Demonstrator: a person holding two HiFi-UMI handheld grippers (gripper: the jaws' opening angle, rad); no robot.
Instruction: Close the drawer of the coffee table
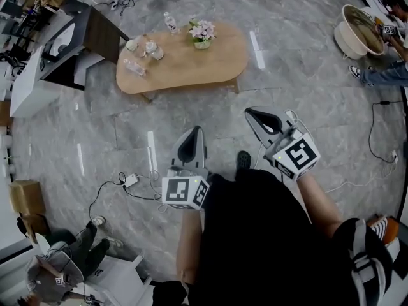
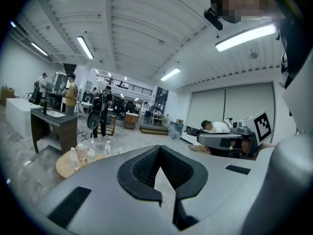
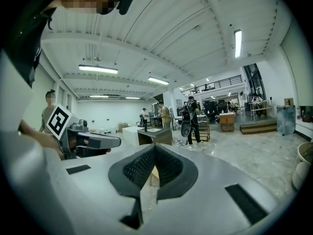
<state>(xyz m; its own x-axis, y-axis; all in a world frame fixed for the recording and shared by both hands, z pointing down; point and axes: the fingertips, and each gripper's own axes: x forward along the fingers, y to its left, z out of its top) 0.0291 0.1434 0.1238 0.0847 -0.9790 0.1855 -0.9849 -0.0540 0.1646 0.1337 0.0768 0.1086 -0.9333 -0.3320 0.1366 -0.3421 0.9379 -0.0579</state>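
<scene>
Head view: steeply down from above; left hand-held gripper (image 1: 195,132) and right hand-held gripper (image 1: 251,113) close below, counter (image 1: 185,62) beyond their tips.
Gripper views: along their own jaws, near level, each catching the other alongside.
Shared: the counter, in the head and left gripper views.

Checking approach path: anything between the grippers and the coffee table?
Head view: only bare floor between the left gripper, right gripper and the coffee table.

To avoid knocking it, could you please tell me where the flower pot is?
In the head view, the flower pot stands on the coffee table near its far edge, right of the water bottles.
</scene>
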